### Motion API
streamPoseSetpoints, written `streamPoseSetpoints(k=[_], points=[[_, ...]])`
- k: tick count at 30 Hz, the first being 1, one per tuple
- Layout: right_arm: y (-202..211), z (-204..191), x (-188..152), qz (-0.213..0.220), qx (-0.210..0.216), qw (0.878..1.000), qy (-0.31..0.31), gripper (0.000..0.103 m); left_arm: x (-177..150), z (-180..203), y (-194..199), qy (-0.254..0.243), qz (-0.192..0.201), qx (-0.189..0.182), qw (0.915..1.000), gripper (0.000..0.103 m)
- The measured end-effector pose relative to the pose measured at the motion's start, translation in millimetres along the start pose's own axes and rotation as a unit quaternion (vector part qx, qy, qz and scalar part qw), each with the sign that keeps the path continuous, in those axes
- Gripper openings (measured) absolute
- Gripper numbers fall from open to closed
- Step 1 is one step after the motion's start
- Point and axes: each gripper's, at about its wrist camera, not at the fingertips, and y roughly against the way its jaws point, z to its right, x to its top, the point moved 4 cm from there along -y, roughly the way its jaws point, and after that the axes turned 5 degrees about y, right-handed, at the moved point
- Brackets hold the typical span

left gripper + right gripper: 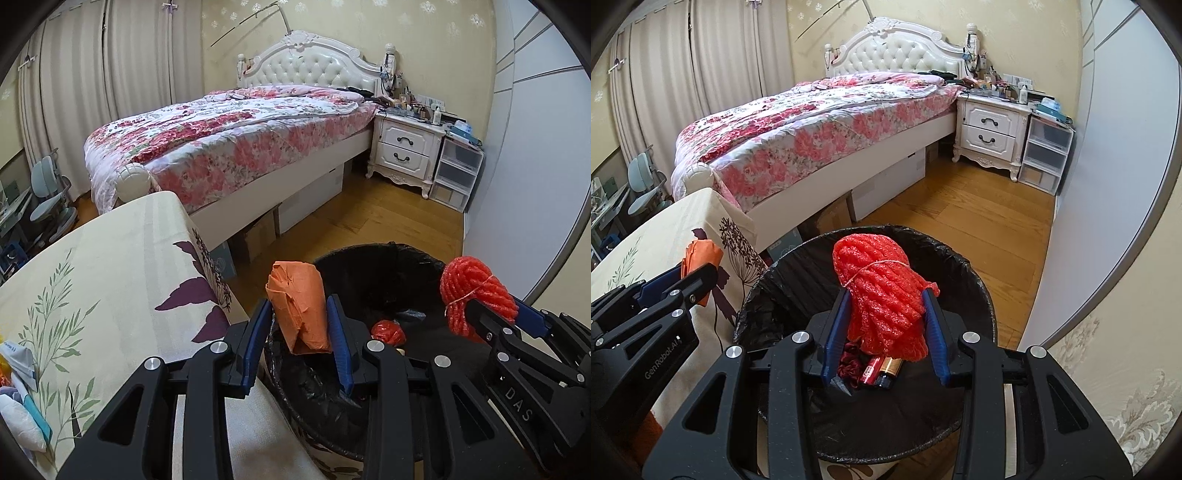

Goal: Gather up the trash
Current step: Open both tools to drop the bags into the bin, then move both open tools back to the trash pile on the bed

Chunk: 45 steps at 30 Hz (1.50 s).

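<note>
Jaws clamp trash — left orange wad [299,306], right red foam bundle [884,295] — over black-lined bin [979,295] on wood floor [979,214].

bin floor [886,413] hidden, nightstand clutter [413,105] indistinct

Far centre: bed with tufted white headboard [314,70] and pink floral quilt [229,129]. Right of it, white two-drawer nightstand [404,151], clear plastic drawer unit [458,170]. Beige curtains [110,74] left. Wooden floor [979,221].

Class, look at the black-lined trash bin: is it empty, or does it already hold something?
Not empty. Through the right tongs' view, the bin already holds two batteries and a dark red crumpled scrap at its bottom.
</note>
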Motion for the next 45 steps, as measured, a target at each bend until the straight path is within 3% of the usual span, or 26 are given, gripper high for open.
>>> streamPoseSetpoints(k=[3,7,11,15,17,24,34,45], points=[[-1,1,1,0.000,-0.002,1.000,0.000,0.039,0,2,-4,-0.003,-0.006,-0.002,1.0000,0.035],[-3,2,1,0.000,-0.004,1.000,-0.003,0.049,0,5,-4,-0.004,-0.007,-0.007,0.9999,0.039],[0,4,1,0.005,-0.019,1.000,-0.004,0.058,2,3,-4,-0.002,-0.003,-0.004,1.0000,0.066],[4,7,1,0.007,-0.028,1.000,-0.009,0.060,3,-1,-1,0.001,0.005,0.007,1.0000,0.076],[4,8,2,0.007,-0.032,0.999,-0.009,0.066,3,-4,1,0.004,0.008,0.011,0.9999,0.079],[11,2,2,0.010,-0.037,0.999,-0.002,0.078,-1,-27,12,0.017,0.015,0.042,0.9988,0.083],[23,-36,1,0.013,-0.004,1.000,0.022,0.078,-12,-79,49,0.050,0.026,0.086,0.9947,0.084],[45,-106,-2,0.021,0.062,0.996,0.068,0.078,-26,-146,102,0.100,0.049,0.133,0.9849,0.084]])
